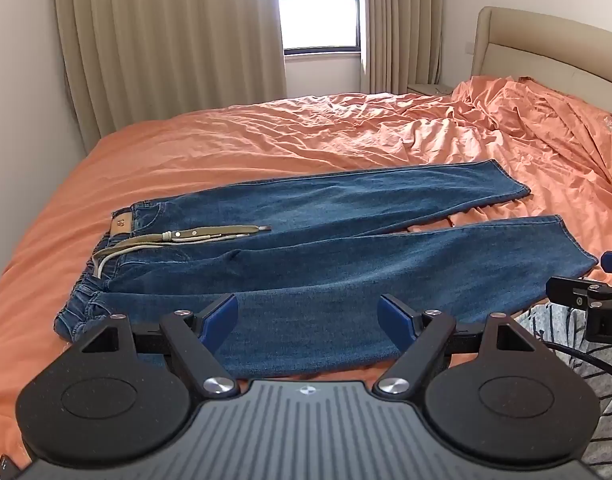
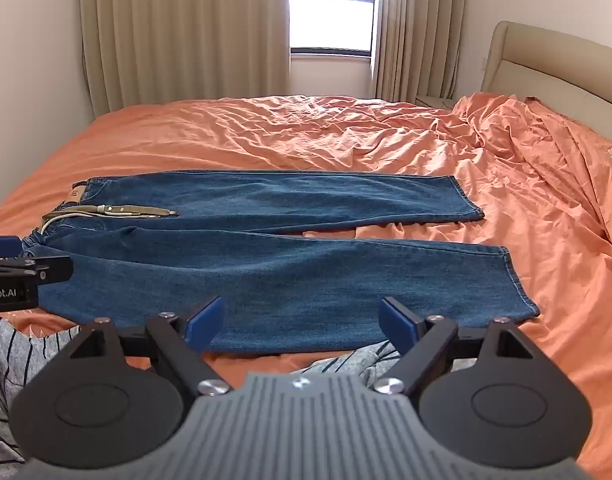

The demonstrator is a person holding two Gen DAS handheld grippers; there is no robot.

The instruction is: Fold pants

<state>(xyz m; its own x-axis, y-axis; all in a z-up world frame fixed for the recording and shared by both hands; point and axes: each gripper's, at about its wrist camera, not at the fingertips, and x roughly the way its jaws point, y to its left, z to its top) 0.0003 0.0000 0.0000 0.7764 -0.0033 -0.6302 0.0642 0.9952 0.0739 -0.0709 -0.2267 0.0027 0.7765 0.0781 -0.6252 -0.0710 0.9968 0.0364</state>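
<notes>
Jeans (image 1: 325, 256) lay flat and full length across the orange bedsheet (image 1: 266, 136), near the front edge of the bed. No fold was made yet.

Left end: waistband (image 1: 106, 268), gathered and a little bunched, with a tan leather patch (image 1: 120, 227) at the far corner. An olive belt (image 1: 198, 234) hung loose from the waist, its free end trailing over the seat of the jeans toward the legs. A pale cord ran alongside it.

Left gripper (image 1: 307, 316) hovered over the near leg around the thigh, tilted downward. Its blue pads stood spread wide with nothing between them but denim seen beyond; not touching cloth as far as I could tell.

Middle: the two legs ran side by side, near leg (image 2: 290, 280) and far leg (image 2: 282, 200), parting into a narrow wedge of sheet toward the hems.

Right gripper (image 2: 302, 322) hovered over the near edge of the near leg, toward the hem end, likewise spread wide and empty. Striped grey clothing (image 2: 10, 344) showed beneath the grippers, probably the person's.

Right end: both hems (image 2: 517, 280) lay flat, the near one reaching further right. Rumpled sheet and headboard (image 2: 545, 60) beyond.

Judgement: layout done, folding all still to do. Likely first the near leg over the far, then hem toward waist. The loose belt may get in the way.
</notes>
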